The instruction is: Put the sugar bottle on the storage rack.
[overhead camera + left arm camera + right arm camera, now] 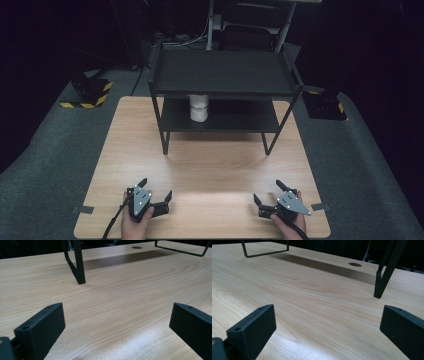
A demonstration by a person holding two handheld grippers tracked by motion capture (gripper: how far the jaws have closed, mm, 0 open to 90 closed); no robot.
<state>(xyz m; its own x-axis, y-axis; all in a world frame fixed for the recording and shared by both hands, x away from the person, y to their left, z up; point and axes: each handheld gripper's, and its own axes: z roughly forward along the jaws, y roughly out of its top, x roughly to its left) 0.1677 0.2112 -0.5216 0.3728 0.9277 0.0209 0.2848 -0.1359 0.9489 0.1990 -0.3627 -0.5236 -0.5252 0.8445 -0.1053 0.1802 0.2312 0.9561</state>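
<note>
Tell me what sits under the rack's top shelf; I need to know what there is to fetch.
On the lower shelf of the black rack stands a white cylinder. The top shelf covers its upper end, so a lid or opening cannot be seen.

Spread-jawed left tool [117, 325] over table [125, 290], rack leg [78, 265] ahead.

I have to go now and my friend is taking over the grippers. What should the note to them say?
Left gripper: open, holding nothing, resting low at the near left of the table.
Right gripper: open, holding nothing, near right of the table.
White cylinder: upright on the lower shelf of the black rack, toward its left side, at the far end of the table.
Done: nothing yet; neither gripper touches the cylinder.
Left: probably reach under the top shelf for the cylinder; mind the rack's legs.
</note>
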